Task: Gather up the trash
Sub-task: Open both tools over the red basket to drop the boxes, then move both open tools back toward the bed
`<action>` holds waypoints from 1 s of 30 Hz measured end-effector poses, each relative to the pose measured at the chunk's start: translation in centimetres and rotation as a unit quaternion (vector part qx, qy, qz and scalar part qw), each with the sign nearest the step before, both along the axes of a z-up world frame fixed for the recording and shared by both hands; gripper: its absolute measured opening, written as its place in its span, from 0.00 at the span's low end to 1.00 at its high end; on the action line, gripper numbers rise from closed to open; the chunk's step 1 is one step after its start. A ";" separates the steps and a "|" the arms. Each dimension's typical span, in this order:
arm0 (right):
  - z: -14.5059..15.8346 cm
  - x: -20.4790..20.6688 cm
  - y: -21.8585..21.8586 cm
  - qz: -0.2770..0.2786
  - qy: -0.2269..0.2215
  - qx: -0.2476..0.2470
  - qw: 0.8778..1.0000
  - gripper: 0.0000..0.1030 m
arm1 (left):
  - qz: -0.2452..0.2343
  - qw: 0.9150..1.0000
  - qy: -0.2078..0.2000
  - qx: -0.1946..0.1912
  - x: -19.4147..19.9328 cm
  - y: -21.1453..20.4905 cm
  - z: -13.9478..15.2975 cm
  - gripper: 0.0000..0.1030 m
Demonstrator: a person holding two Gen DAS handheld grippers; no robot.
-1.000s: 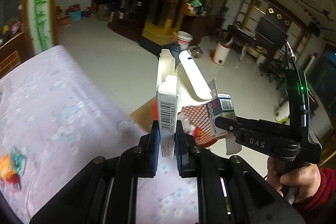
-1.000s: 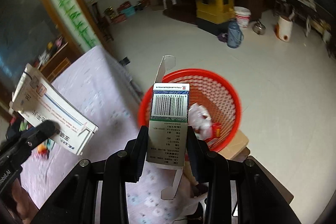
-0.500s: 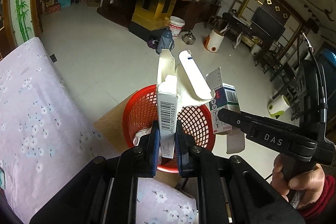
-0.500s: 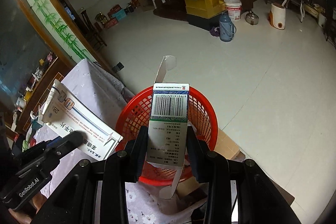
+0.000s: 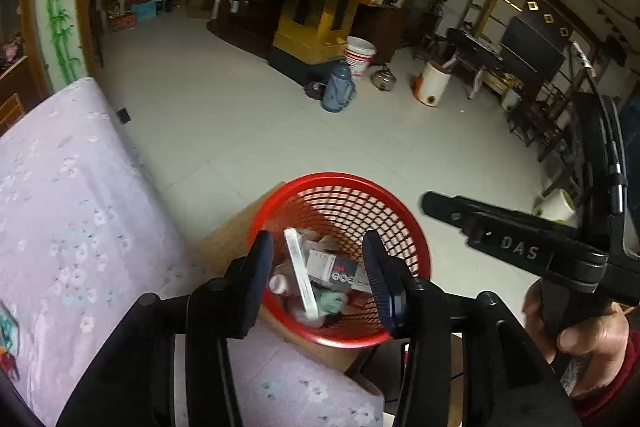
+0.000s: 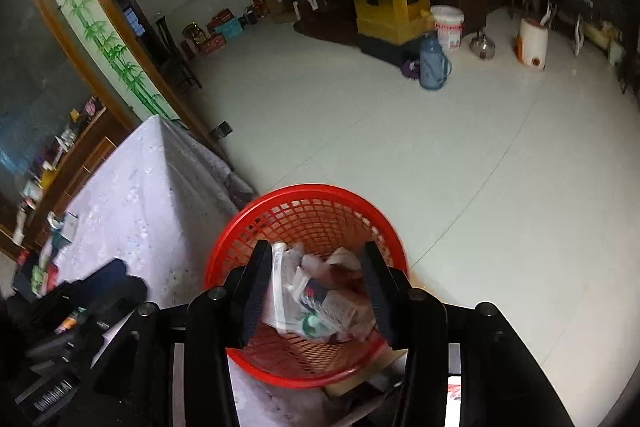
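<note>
Both tongs stand apart and empty over the red basket (image 5: 416, 247): the left tongs (image 5: 318, 277) and right tongs (image 6: 316, 283) hang above the boxes (image 5: 332, 269) and wrappers lying inside it. To do this well, I'd keep each pair wide, lift clear of the rim, and swing back to the flowered surface (image 5: 60, 207) for leftover scraps (image 6: 44, 267). "DAS" reads on the right tool; box print is blurred.

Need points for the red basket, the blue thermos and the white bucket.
red basket (image 6: 256, 223): right wrist view, upper left rim.
blue thermos (image 6: 433, 65): right wrist view, middle of its body.
white bucket (image 5: 360, 58): left wrist view, its front wall.
</note>
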State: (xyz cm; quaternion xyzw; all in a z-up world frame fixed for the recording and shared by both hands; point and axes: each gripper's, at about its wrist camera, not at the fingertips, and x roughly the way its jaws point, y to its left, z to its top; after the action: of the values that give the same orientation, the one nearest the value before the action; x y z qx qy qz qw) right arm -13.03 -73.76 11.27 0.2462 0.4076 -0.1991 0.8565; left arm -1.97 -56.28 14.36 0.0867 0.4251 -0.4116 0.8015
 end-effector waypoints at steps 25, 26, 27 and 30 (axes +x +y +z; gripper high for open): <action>1.1 -0.6 17.7 0.121 0.021 -0.132 0.984 0.65 | 0.143 0.984 -0.095 0.035 -3.1 18.3 1.3 0.57; 1.2 -0.5 18.6 0.127 0.020 -0.136 0.982 0.65 | 0.148 0.984 -0.095 0.034 -3.1 19.1 1.4 0.57; 1.3 -0.4 19.5 0.132 0.020 -0.140 0.981 0.65 | 0.152 0.983 -0.095 0.033 -3.2 19.8 1.5 0.57; 1.7 -0.2 22.2 0.153 0.014 -0.151 0.977 0.65 | 0.166 0.981 -0.100 0.031 -3.4 22.3 1.7 0.57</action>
State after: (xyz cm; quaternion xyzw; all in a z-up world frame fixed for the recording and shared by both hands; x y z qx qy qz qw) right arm -13.18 -51.54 12.93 0.0462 0.4178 -0.1286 0.8982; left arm -5.35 -33.93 16.05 0.0800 0.3636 -0.2488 0.8942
